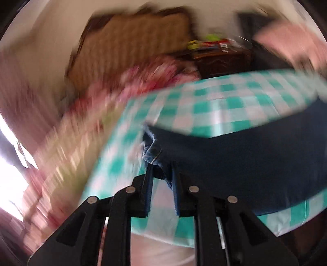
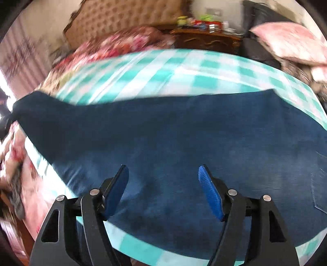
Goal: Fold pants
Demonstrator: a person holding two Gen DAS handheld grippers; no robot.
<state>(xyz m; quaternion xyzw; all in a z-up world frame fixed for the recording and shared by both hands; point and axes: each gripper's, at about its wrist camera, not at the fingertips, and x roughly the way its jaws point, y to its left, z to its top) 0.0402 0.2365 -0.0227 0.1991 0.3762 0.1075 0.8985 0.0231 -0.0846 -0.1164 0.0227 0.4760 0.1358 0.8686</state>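
Pants (image 2: 173, 139): dark blue denim, spread across the middle of the right wrist view on a checked cloth; one end tapers to the left edge of the frame, and a pocket seam shows at the far right. In the left wrist view the pants (image 1: 245, 159) fill the right half of the frame, with a stitched hem bunched at centre.
Left gripper (image 1: 162, 178): low centre of its view, fingers nearly together and pinching the hem of the pants between the blue pads (image 1: 149, 190); a fold of denim hangs in the narrow gap.
Right gripper (image 2: 163, 190): low centre of its view, fingers spread wide, blue pads (image 2: 210, 196) apart with nothing between them; denim lies beyond the tips, but whether the tips touch it cannot be told.
Cloth (image 2: 143, 67): teal and white checks, under the pants, showing above them and as a strip along the lower edge; in the left wrist view the cloth (image 1: 204, 98) runs from centre to upper right.
Bedding (image 2: 114, 45): floral pink and red, upper left, blurred.
Headboard (image 2: 122, 16): tan, tufted, at the top of the frame.
Cabinet (image 2: 206, 41): dark wood, upper right of centre, small colourful items on top, too blurred to name.
Pillow (image 2: 290, 43): pink, upper right corner.
Blur: heavy in the left wrist view, lighter in the right.
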